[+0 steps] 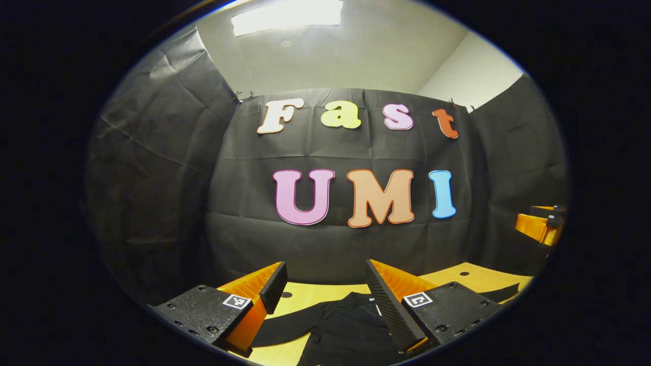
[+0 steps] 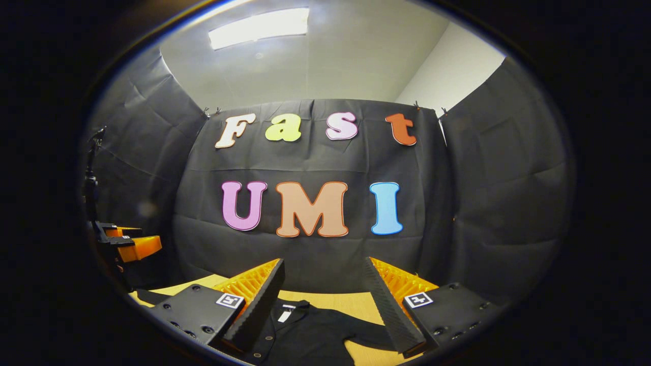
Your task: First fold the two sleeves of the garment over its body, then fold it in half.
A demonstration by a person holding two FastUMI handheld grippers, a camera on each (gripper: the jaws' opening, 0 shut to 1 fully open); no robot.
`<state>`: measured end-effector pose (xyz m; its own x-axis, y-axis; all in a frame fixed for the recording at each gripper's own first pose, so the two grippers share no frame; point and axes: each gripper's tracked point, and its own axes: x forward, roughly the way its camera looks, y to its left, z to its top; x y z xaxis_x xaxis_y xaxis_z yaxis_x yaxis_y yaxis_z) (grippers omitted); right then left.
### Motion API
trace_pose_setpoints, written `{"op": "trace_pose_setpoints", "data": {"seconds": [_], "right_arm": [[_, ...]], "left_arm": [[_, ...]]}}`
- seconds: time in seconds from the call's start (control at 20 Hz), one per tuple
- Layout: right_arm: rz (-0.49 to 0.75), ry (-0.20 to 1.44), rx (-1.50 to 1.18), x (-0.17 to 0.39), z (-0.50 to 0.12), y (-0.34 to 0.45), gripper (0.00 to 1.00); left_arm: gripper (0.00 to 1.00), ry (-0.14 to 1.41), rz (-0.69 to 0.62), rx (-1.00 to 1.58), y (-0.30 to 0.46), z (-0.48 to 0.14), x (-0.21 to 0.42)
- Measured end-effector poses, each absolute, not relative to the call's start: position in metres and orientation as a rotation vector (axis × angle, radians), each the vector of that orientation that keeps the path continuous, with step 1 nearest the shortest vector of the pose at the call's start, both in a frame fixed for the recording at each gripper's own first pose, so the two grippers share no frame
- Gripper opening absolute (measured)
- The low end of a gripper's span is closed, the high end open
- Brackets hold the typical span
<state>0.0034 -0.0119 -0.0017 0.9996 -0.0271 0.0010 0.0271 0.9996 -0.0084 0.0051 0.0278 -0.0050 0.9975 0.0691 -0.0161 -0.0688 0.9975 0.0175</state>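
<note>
A black garment point(image 1: 335, 325) lies flat on the wooden table point(image 1: 473, 277), collar toward the far edge, its small white neck label point(image 2: 285, 315) unreadable. Left gripper point(image 1: 325, 290) and right gripper point(image 2: 325, 290) hover above, fingers spread, empty

Desk point(image 1: 473, 277): light wood top, runs back to the booth wall. On it a black collared shirt point(image 1: 341, 325), laid flat, collar twd the wall, white neck tag showing; one sleeve out to each side. Same shirt point(image 2: 305, 330) in right gripper view.
</note>
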Motion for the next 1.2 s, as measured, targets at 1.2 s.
{"op": "trace_pose_setpoints", "data": {"seconds": [1.2], "right_arm": [[-0.073,-0.004,-0.022,0.006,-0.012,-0.025,0.98]], "left_arm": [[0.95,0.046,0.039,0.011,0.024,-0.019,0.009]]}}
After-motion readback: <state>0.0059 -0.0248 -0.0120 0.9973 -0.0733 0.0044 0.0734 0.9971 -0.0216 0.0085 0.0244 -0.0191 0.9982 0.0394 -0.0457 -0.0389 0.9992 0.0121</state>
